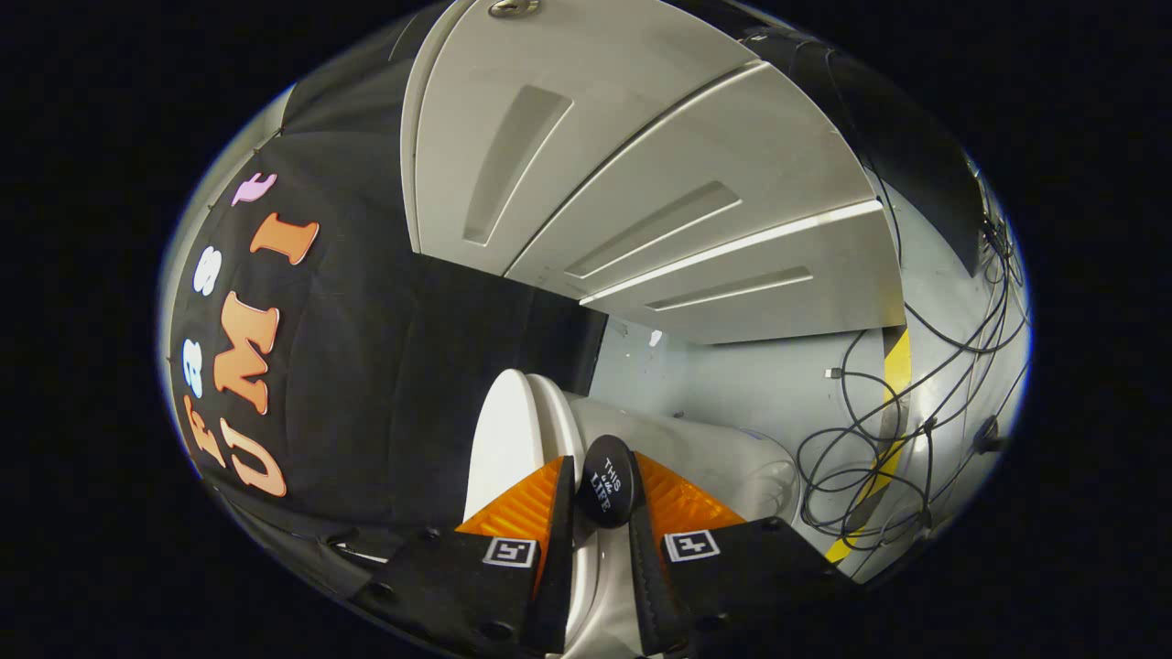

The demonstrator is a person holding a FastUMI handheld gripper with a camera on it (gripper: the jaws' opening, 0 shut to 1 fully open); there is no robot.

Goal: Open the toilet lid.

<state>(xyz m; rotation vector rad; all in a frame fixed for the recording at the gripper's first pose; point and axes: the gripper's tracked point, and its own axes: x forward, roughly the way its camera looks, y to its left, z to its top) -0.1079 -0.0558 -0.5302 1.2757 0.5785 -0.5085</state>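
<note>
A large grey panelled door or cabinet front [641,174] spans the far side of the tilted scene, with recessed grooves and a bright strip of light along one panel edge. Beside it lies a pale grey floor [732,384] with a yellow and black tape stripe [893,412] and a tangle of black cables [916,430] looping over it.

Nearer, the white toilet [714,458] sits just beyond the tool. Its white toilet lid [504,439] appears raised, standing clear of the bowl on the side next to the booth's black cloth wall.

The tool [600,499] has black fingers [558,522] with orange backing and small square markers. The two fingers are clamped on a small round black knob [609,492] with white lettering, which sits at the lid's edge between the fingertips.
</note>
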